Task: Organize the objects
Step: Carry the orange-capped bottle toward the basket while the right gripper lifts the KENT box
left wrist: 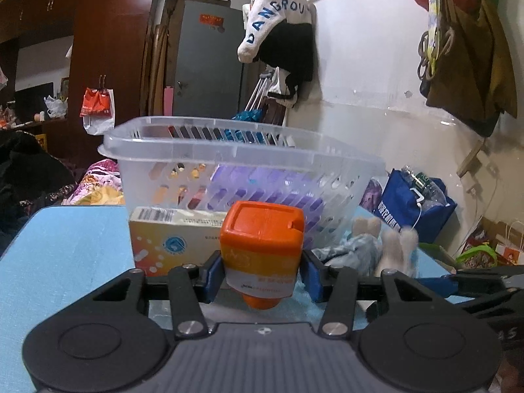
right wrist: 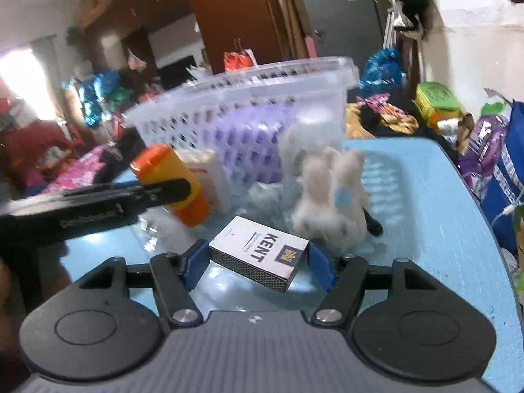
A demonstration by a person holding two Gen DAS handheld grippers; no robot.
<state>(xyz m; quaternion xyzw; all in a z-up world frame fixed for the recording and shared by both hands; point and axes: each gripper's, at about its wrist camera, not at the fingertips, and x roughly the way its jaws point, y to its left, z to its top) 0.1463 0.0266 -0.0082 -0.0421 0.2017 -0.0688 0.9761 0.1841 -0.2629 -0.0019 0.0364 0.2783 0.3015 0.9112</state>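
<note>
My left gripper [left wrist: 262, 275] is shut on an orange-capped bottle [left wrist: 262, 245], cap pointing away, just in front of a clear slotted basket [left wrist: 242, 150] on the blue table [left wrist: 65, 245]. In the right wrist view the same bottle [right wrist: 170, 180] hangs in the left gripper's black fingers [right wrist: 157, 191] beside the basket [right wrist: 229, 98]. My right gripper [right wrist: 258, 262] is shut on a white KENT matchbox [right wrist: 258, 249], held slightly above the table [right wrist: 425, 213]. A purple pack lies inside the basket.
A yellow-and-white carton [left wrist: 170, 245] stands against the basket's front wall. A fluffy white plush toy [right wrist: 330, 193] and crumpled pale cloth [right wrist: 265, 196] lie right of it. A blue bag [left wrist: 412, 209] and floor clutter sit beyond the table's right edge.
</note>
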